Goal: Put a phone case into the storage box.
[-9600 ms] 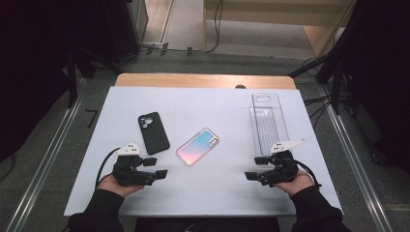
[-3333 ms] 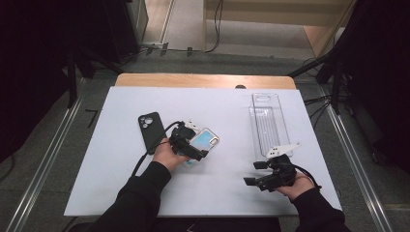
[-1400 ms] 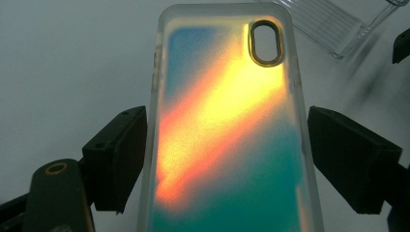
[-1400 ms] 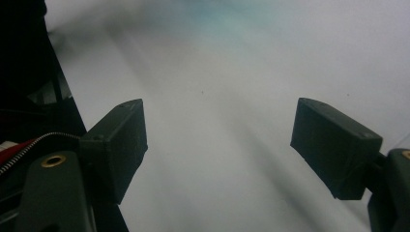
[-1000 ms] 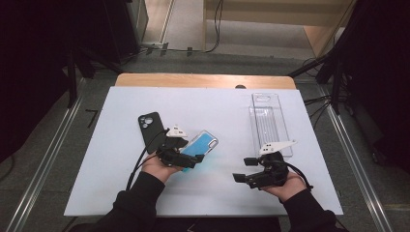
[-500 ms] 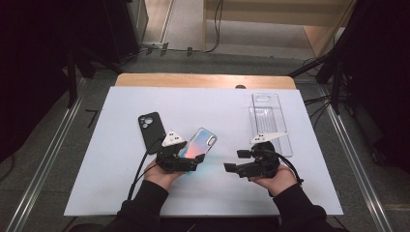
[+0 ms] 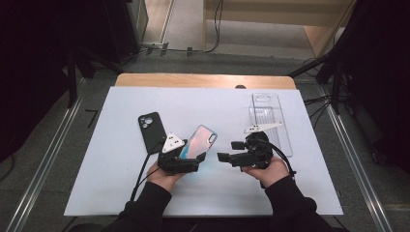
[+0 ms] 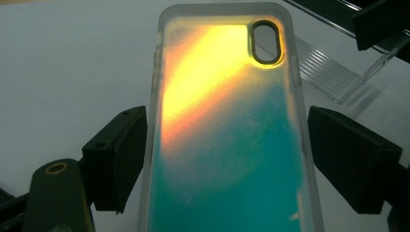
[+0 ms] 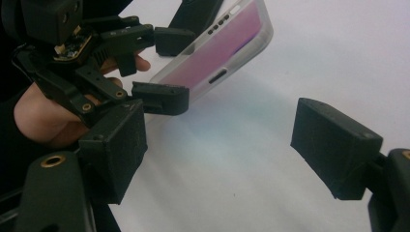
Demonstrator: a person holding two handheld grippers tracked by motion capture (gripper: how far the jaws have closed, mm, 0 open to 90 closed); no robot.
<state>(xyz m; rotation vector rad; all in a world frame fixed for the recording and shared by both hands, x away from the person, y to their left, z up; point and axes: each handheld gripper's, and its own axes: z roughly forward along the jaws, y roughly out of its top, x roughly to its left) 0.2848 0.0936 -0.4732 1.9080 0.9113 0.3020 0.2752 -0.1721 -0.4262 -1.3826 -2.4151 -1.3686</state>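
Note:
An iridescent phone case point(image 7: 198, 143) with a clear rim is tilted up off the white table, its camera-hole end raised and far from me. My left gripper point(image 7: 191, 162) is shut on its near end, one jaw on each long side; the left gripper view has the orange-to-teal case point(image 8: 222, 135) running up between those jaws. My right gripper point(image 7: 230, 152) stands open and empty just right of the case, pointing left at it. Over the right gripper's own spread jaws point(image 9: 217, 150), the case point(image 9: 222, 46) and the left gripper point(image 9: 164, 67) that clamps it sit close ahead.
A black phone point(image 7: 150, 131) lies face down just left of the left hand. A clear plastic case point(image 7: 269, 121) lies at the right, behind the right hand, and appears in the left gripper view point(image 8: 333, 67). The white table top point(image 7: 111, 169) lies under both hands.
My left gripper went out to the iridescent case, shut on it, and drew it back and lifted its far end. My right gripper moved left, up close to the case.

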